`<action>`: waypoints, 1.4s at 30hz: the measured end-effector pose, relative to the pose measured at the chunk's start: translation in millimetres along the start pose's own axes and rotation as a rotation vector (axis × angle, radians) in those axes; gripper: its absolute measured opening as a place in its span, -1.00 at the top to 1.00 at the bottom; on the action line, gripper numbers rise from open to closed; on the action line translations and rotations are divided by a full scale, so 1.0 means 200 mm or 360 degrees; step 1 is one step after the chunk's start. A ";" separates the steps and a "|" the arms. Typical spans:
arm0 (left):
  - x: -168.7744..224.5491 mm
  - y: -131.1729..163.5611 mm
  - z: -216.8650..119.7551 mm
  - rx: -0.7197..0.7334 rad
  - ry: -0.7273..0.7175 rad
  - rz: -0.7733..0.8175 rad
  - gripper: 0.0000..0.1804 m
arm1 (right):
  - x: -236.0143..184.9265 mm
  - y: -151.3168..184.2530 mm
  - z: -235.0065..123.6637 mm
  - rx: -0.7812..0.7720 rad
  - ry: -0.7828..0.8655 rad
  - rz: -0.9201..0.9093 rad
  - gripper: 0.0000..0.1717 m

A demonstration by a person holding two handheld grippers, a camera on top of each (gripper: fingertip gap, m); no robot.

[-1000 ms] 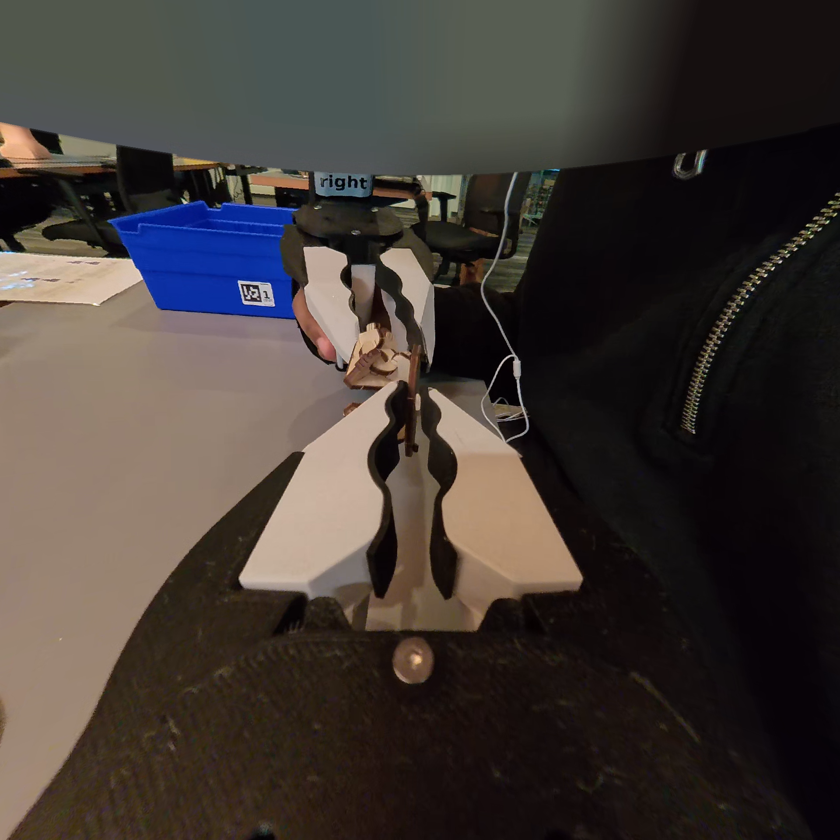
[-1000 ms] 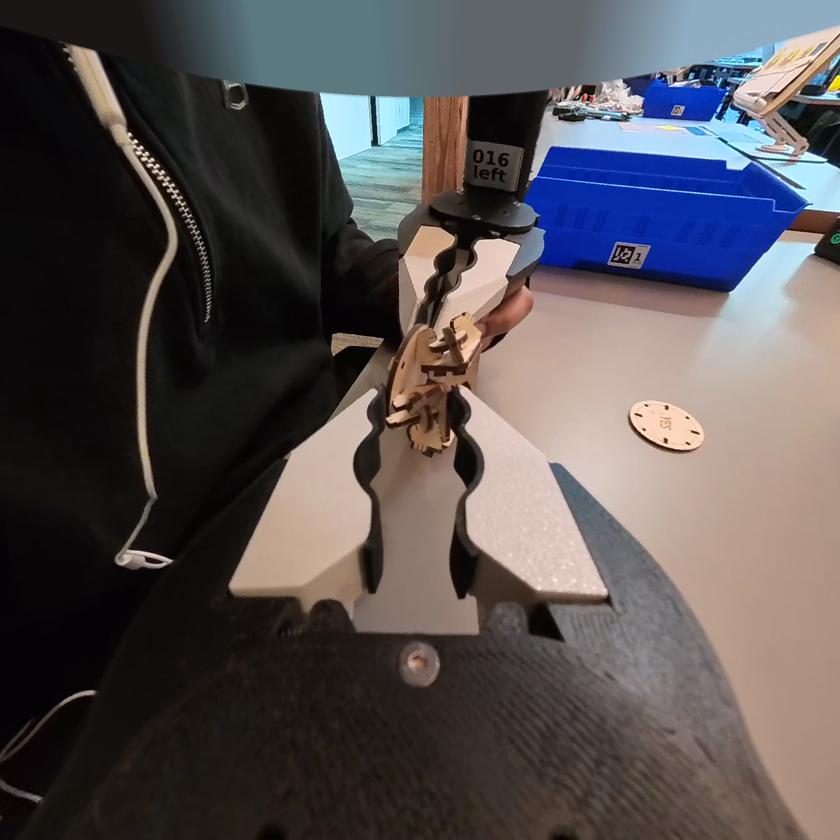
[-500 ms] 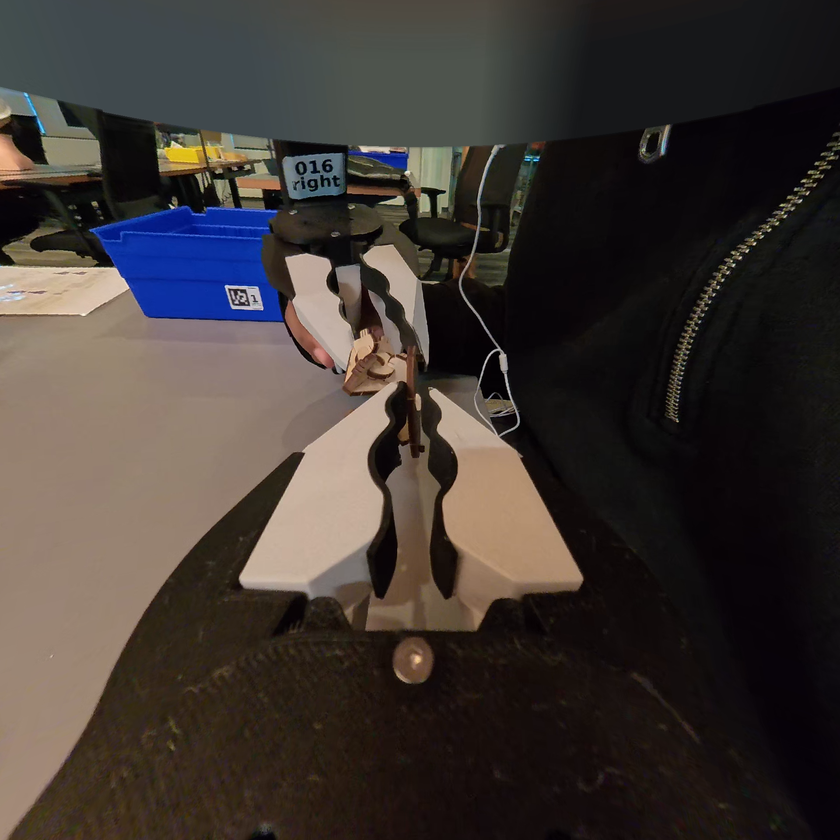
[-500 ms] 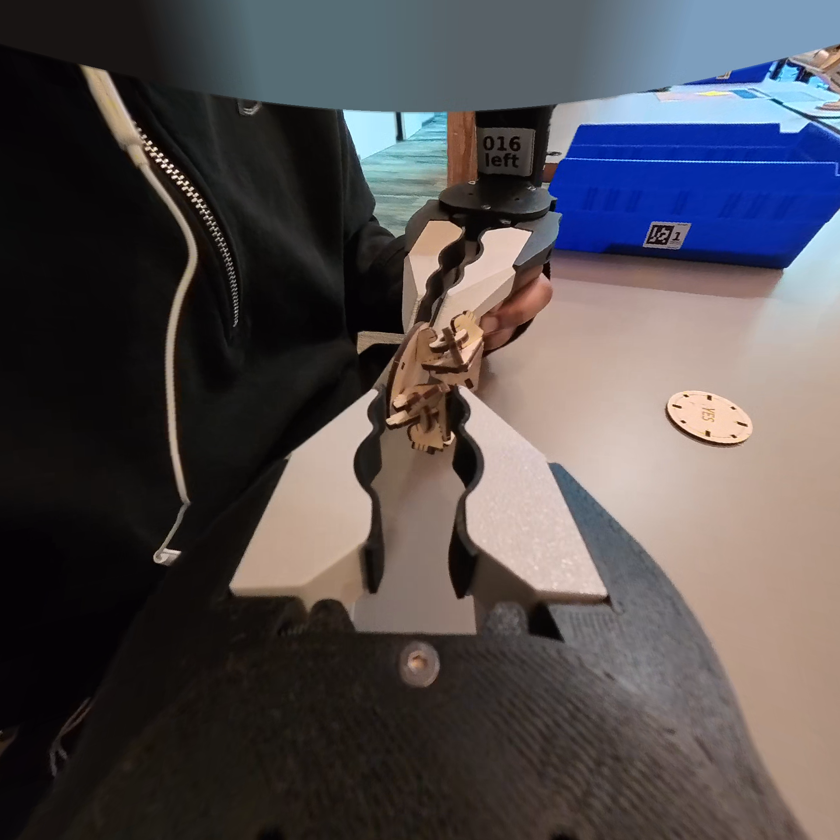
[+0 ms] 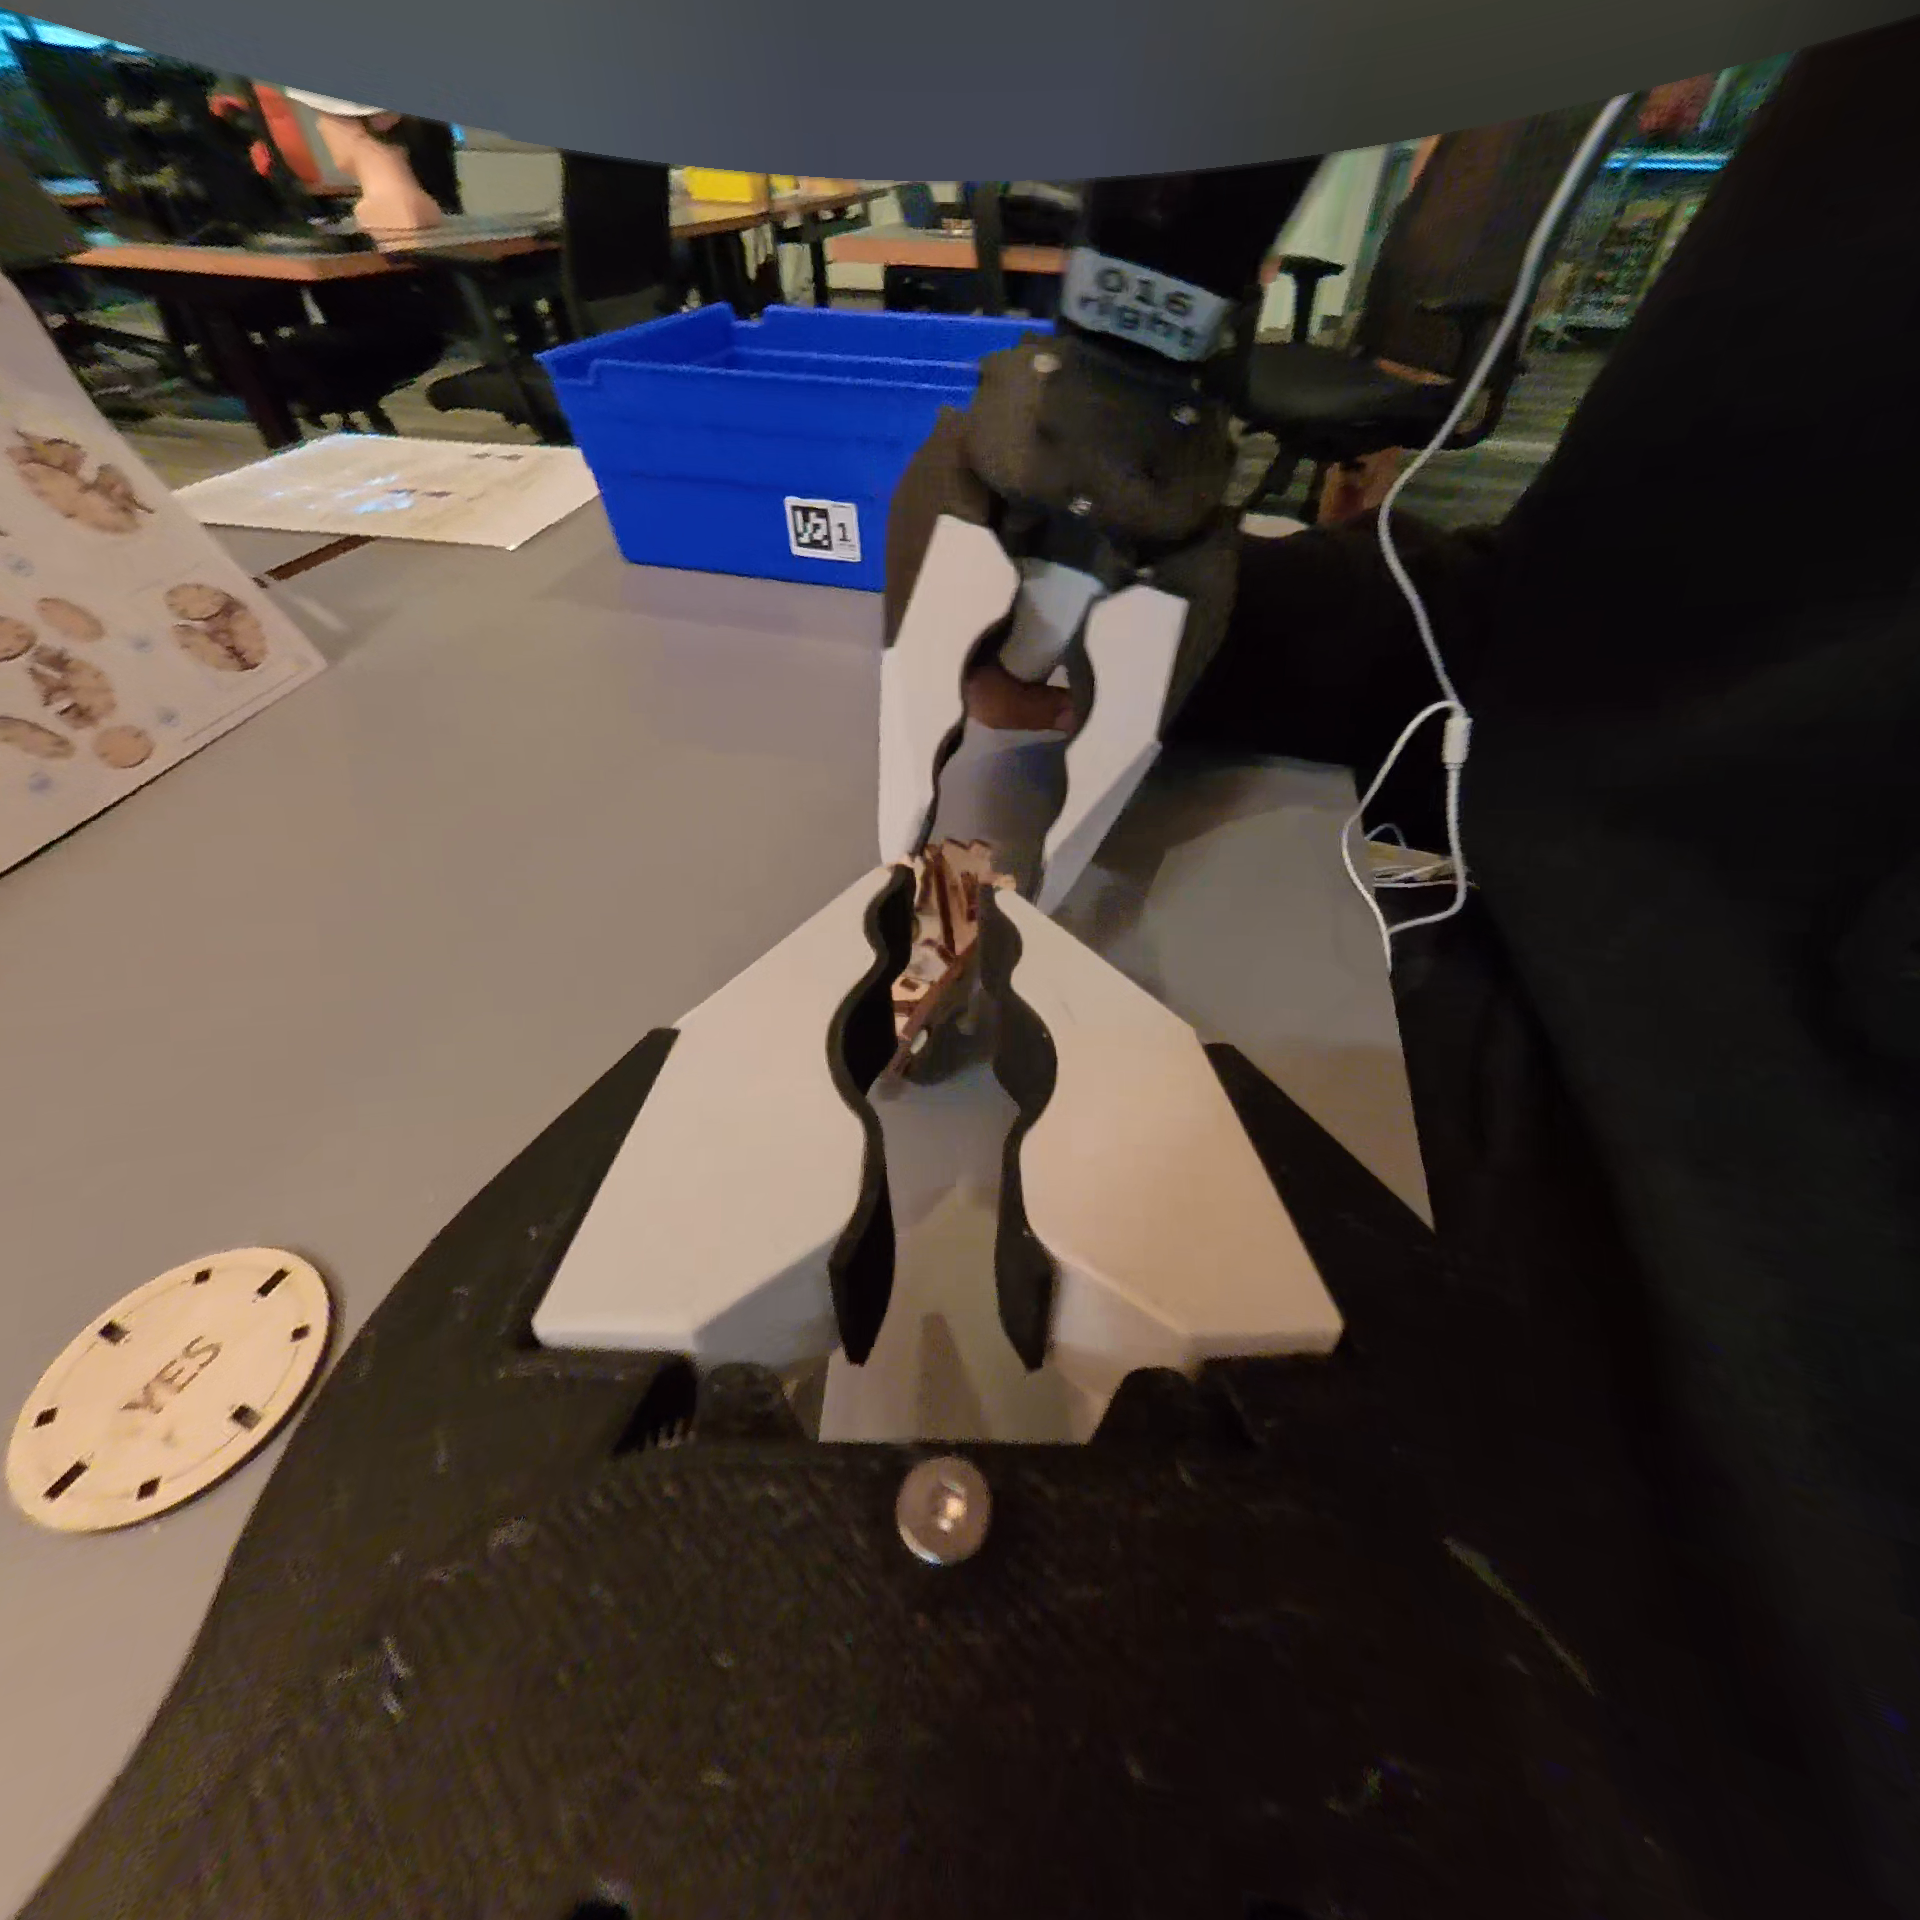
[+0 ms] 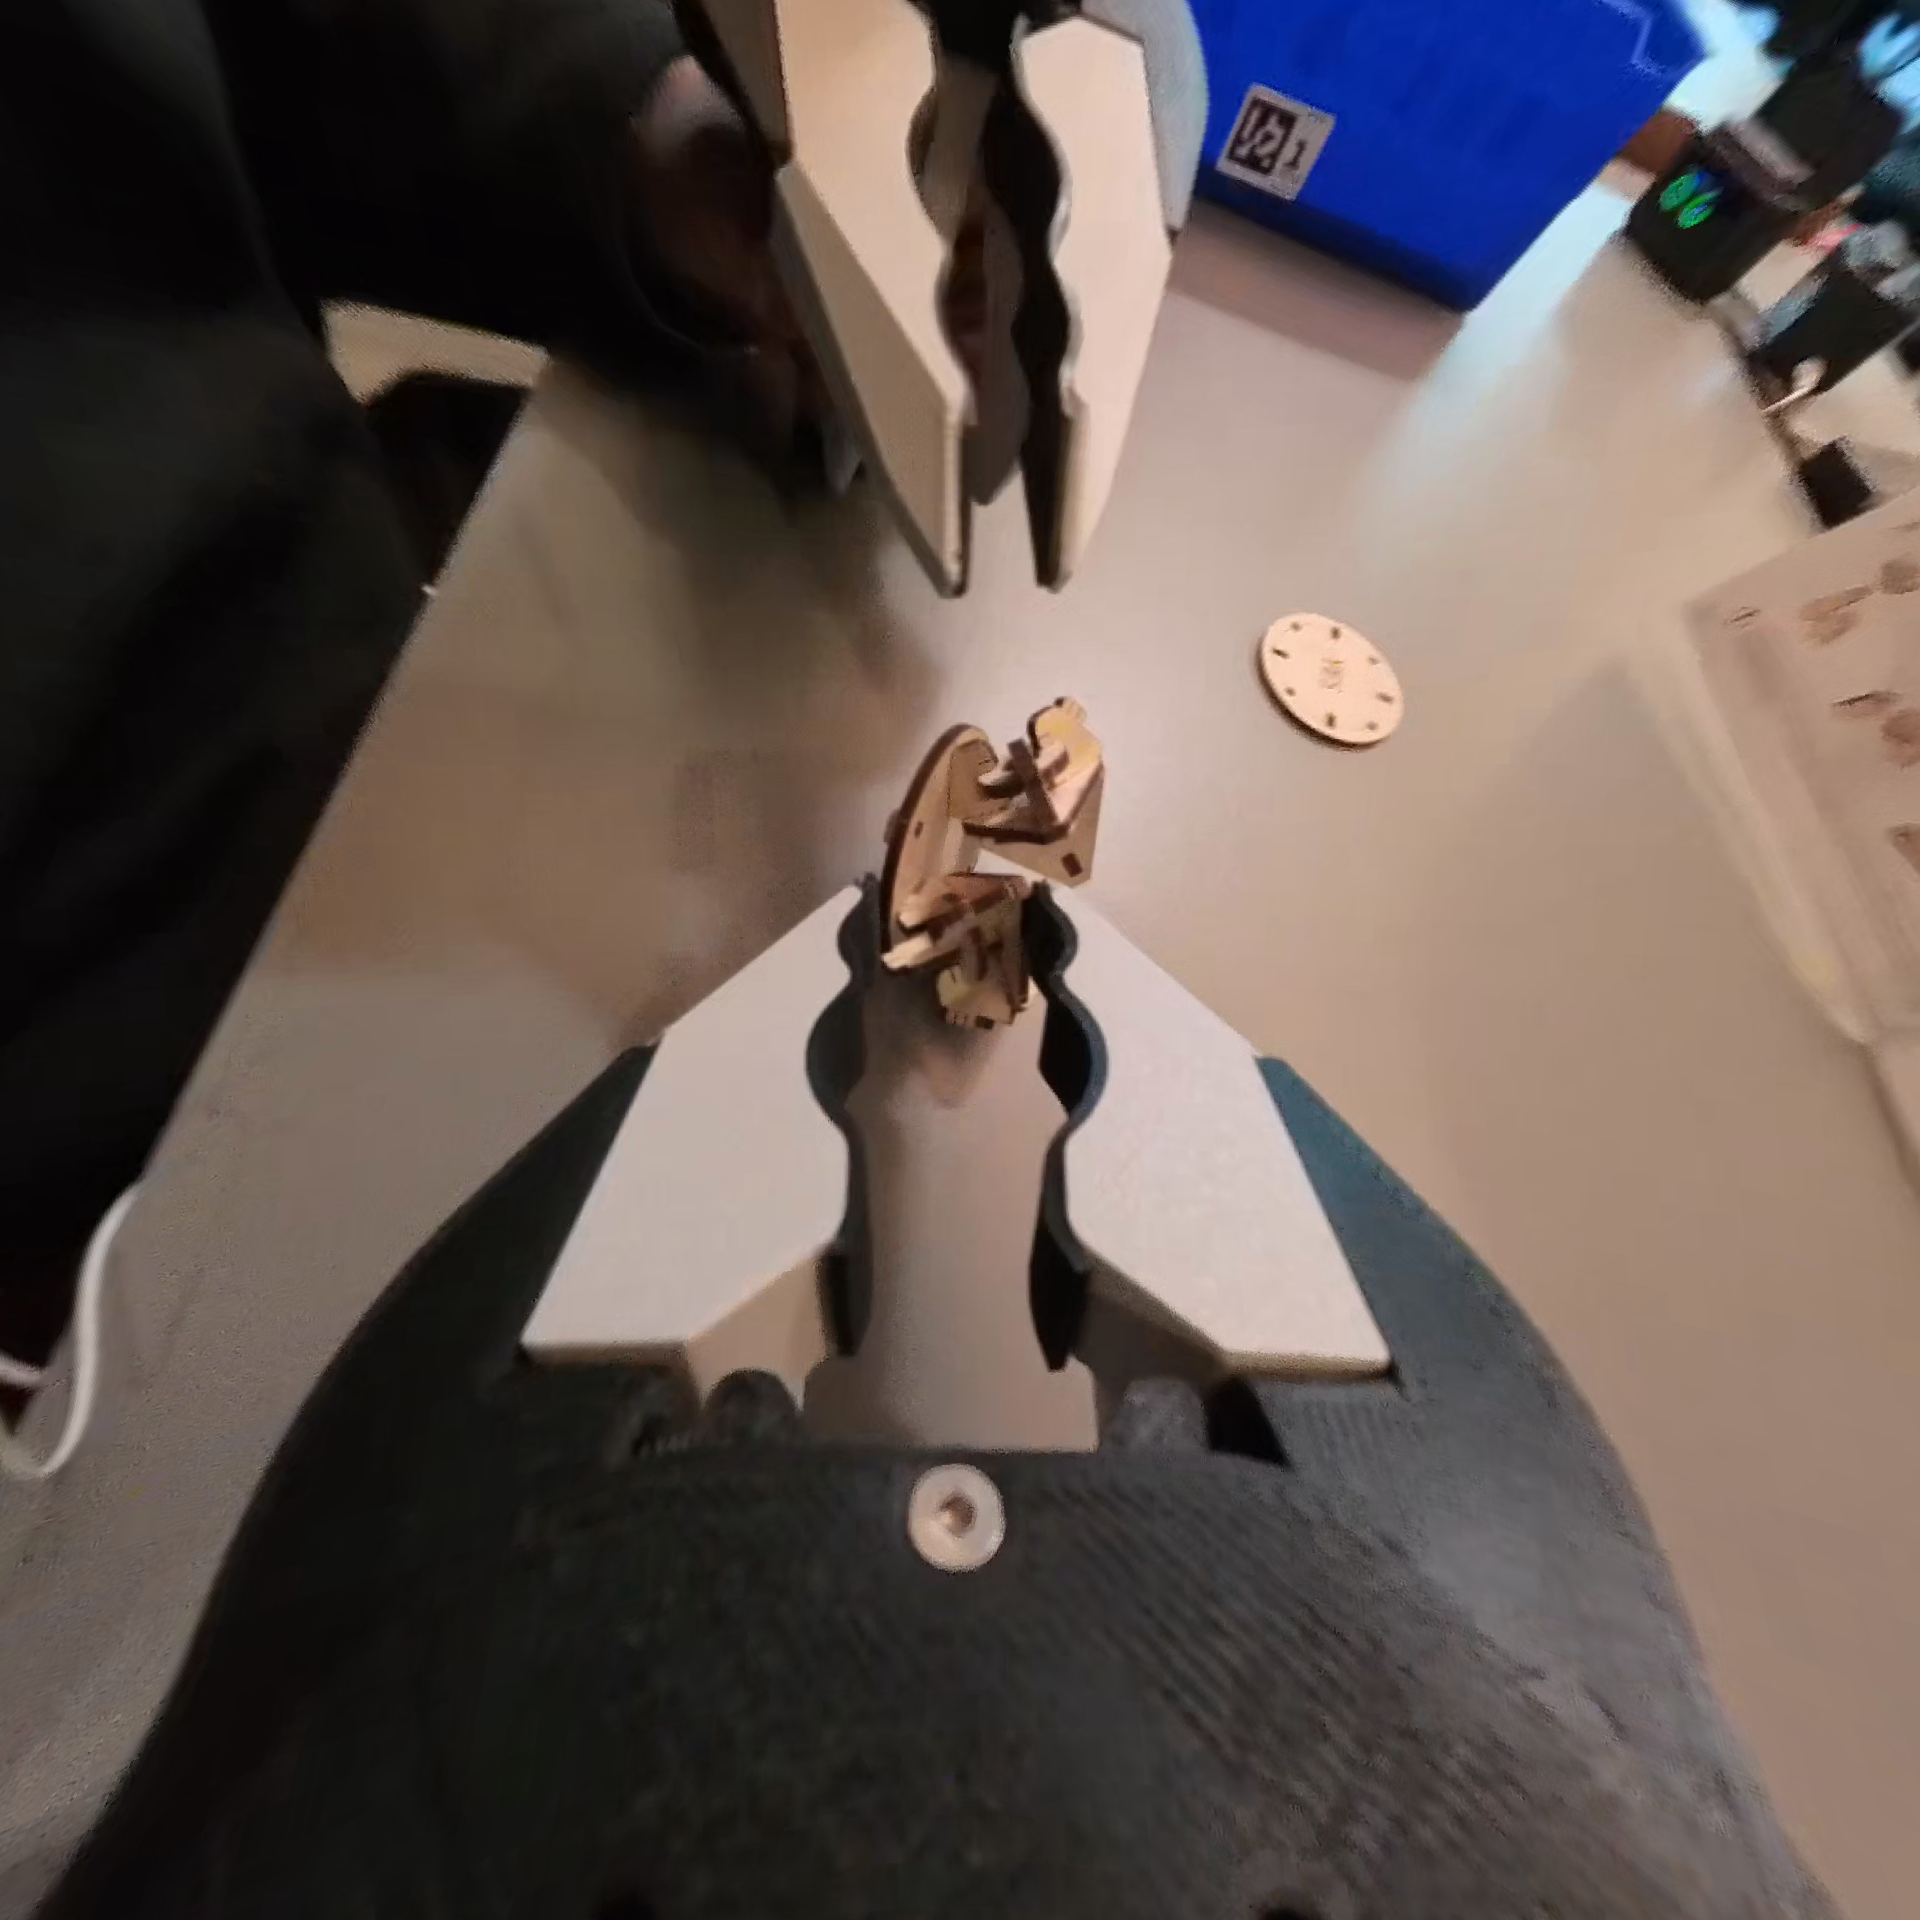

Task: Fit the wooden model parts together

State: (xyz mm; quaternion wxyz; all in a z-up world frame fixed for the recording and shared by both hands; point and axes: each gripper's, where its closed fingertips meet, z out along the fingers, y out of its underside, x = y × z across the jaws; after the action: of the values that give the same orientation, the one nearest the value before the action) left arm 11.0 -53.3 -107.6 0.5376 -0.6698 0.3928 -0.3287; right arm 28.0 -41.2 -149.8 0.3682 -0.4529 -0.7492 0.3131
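My right gripper (image 6: 956, 914) is shut on a small pale wooden model (image 6: 987, 831) made of slotted flat pieces, and holds it above the grey table (image 6: 1351, 1039). My left gripper (image 6: 1000, 577) faces it from a short way off. Its fingers stand a little apart with nothing between them, clear of the model. In the left wrist view the model (image 5: 945, 935) shows just beyond my left gripper (image 5: 948, 888), held at the tips of the right gripper (image 5: 977, 862).
A round wooden disc (image 5: 171, 1387) with slots lies on the table and also shows in the right wrist view (image 6: 1332, 681). A blue bin (image 5: 748, 457) stands at the back. A printed sheet (image 5: 104, 644) leans at the left. A person in a black jacket (image 5: 1662, 935) with a white cable (image 5: 1423, 727) sits close. Tip to tip, the grippers are about 5 centimeters apart. Both grippers' tips are roughly 20 centimeters from the round wooden disc (image 5: 171, 1387). My right wrist view (image 6: 1330, 673) looks at it from another angle.
My left gripper, shut on an edge of the wooden model before, has opened, let go and drawn back. My right gripper keeps the model. Both views have tilted down toward the table.
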 end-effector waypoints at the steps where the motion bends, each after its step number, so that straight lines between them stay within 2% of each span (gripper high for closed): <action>1: -0.02 0.00 0.00 -0.0009 -0.0036 -0.0012 0.92 | 0.00 0.00 0.01 -0.0030 0.0057 -0.0065 0.69; 5: -0.07 0.03 -0.01 -0.0064 -0.0127 -0.0098 0.87 | -0.04 0.01 0.04 -0.0126 0.0167 -0.0247 0.68; 9: -0.09 0.04 -0.01 -0.0071 -0.0089 -0.0247 0.82 | -0.11 0.09 0.08 -0.0334 0.0185 -0.0374 0.64; 11: -0.09 0.05 -0.01 -0.0072 -0.0020 -0.0367 0.81 | -0.14 0.08 0.09 -0.0351 0.0203 -0.0390 0.63; 15: -0.05 0.08 0.00 -0.0127 0.0115 -0.0530 0.74 | -0.18 0.04 0.07 -0.0392 0.0175 -0.0312 0.37; 18: -0.02 0.10 0.00 -0.0172 0.0140 -0.0529 0.73 | -0.19 -0.02 0.04 -0.0385 0.0183 -0.0295 0.32; 22: -0.02 0.11 0.00 -0.0183 0.0112 -0.0499 0.73 | -0.18 -0.08 0.00 -0.0330 0.0211 -0.0119 0.35; 27: -0.03 0.17 -0.04 -0.0307 0.0006 -0.0414 0.72 | -0.13 -0.05 0.05 -0.0359 0.0151 0.0392 0.43; 32: -0.01 0.18 -0.10 -0.0307 -0.0001 -0.0422 0.63 | -0.11 -0.14 0.09 -0.0150 -0.0015 0.0818 0.37; 37: 0.00 0.18 -0.15 -0.0267 0.0084 -0.0512 0.49 | -0.10 -0.13 0.10 -0.0213 -0.0026 0.0766 0.51; 42: 0.06 0.25 -0.13 -0.0432 0.0142 -0.0506 0.34 | -0.12 -0.11 0.13 -0.0389 -0.0078 0.0602 0.52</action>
State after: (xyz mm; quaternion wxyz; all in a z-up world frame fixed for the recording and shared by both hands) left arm -14.6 -80.7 -151.2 0.3657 -0.7744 0.3464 -0.3829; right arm 4.4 -74.5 -153.1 0.2271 -0.6189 -0.6919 0.2944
